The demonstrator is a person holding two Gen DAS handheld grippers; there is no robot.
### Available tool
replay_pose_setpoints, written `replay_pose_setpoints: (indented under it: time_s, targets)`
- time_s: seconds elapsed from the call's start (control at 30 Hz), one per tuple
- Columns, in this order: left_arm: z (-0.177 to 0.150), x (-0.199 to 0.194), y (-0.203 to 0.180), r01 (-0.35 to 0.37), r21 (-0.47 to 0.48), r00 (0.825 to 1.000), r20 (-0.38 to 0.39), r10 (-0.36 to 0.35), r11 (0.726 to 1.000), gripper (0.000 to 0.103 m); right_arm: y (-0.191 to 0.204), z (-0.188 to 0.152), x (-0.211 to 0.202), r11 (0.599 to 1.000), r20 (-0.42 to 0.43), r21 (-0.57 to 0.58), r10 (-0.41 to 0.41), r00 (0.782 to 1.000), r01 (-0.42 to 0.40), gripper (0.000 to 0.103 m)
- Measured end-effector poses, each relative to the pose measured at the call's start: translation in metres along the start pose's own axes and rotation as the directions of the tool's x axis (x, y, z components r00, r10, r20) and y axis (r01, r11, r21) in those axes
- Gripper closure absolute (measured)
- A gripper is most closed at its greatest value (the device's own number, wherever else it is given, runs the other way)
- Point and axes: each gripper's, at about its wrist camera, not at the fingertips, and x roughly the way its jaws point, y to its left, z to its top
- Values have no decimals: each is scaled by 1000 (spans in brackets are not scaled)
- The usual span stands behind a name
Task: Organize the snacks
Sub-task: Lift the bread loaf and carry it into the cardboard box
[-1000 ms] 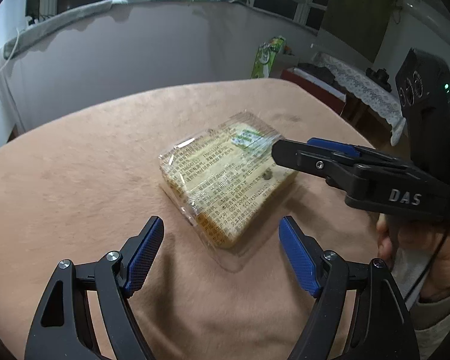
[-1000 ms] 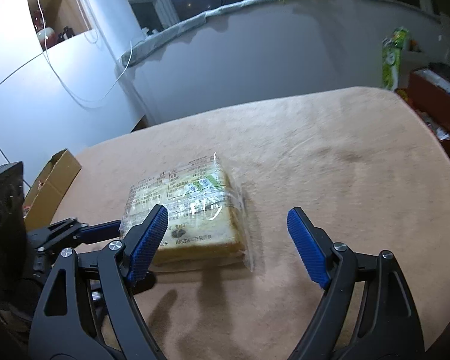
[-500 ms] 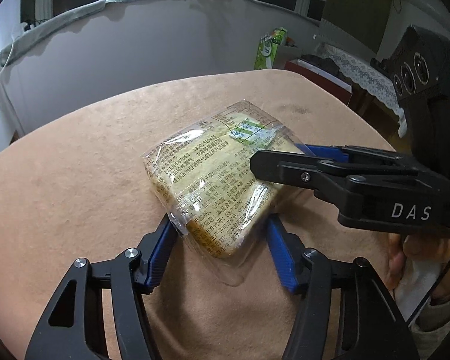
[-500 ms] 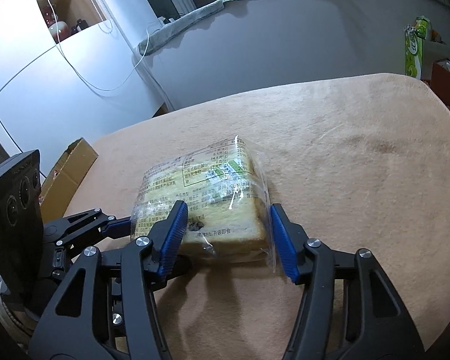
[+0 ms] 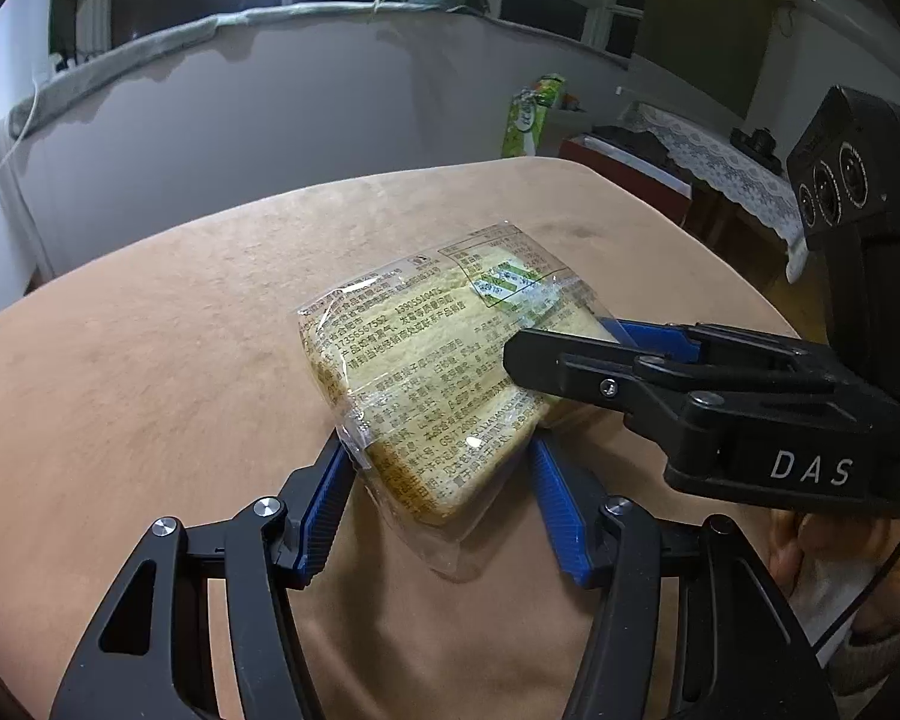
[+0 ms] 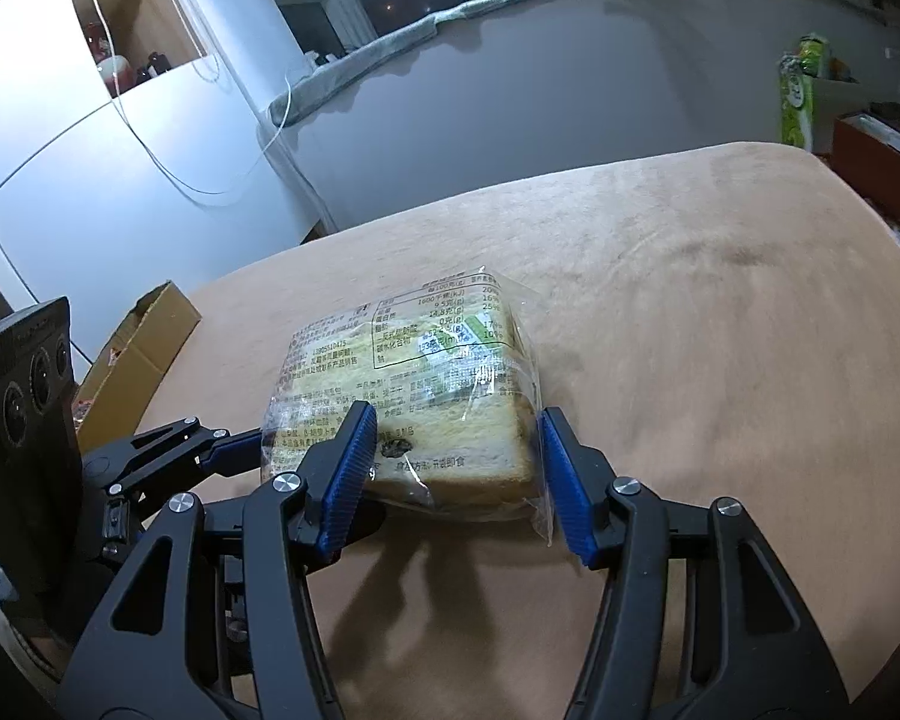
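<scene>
A pack of sliced bread (image 5: 426, 360) in a clear printed wrapper lies on the tan tablecloth (image 5: 150, 360). My left gripper (image 5: 444, 468) is shut on its near corner, a blue pad pressing on each side. The right gripper (image 5: 570, 354) reaches in from the right and clamps the pack's right end. In the right wrist view the bread pack (image 6: 414, 384) sits between the right gripper's (image 6: 453, 450) blue pads, which squeeze its near edge. The left gripper (image 6: 228, 450) holds the pack's left end there. I cannot tell whether the pack is off the cloth.
An open cardboard box (image 6: 132, 360) stands past the table's left edge. A green carton (image 5: 531, 120) and a dark red cabinet (image 5: 630, 168) stand beyond the far right corner. A person's hand (image 5: 810, 546) holds the right gripper's handle. The tablecloth (image 6: 720, 300) stretches bare to the right.
Both grippers stood open just short of the bread pack a second ago. They moved in over it and shut on it from two sides, and the wrapper now crumples at the pads.
</scene>
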Motion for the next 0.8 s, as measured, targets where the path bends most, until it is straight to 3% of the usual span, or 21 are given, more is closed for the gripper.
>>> replay_pose_setpoints:
  time_s: [0.4,0.8]
  targets:
    - [-26,-69,13,-35,-8,995,98,36,999,45,76,-11,-36,993,62,-114,33,998,-25,45]
    - [-43,-117,53,-88,-103,977,186,106,991,45,157,-6,-27,971,59,-232,80,995,-65,45]
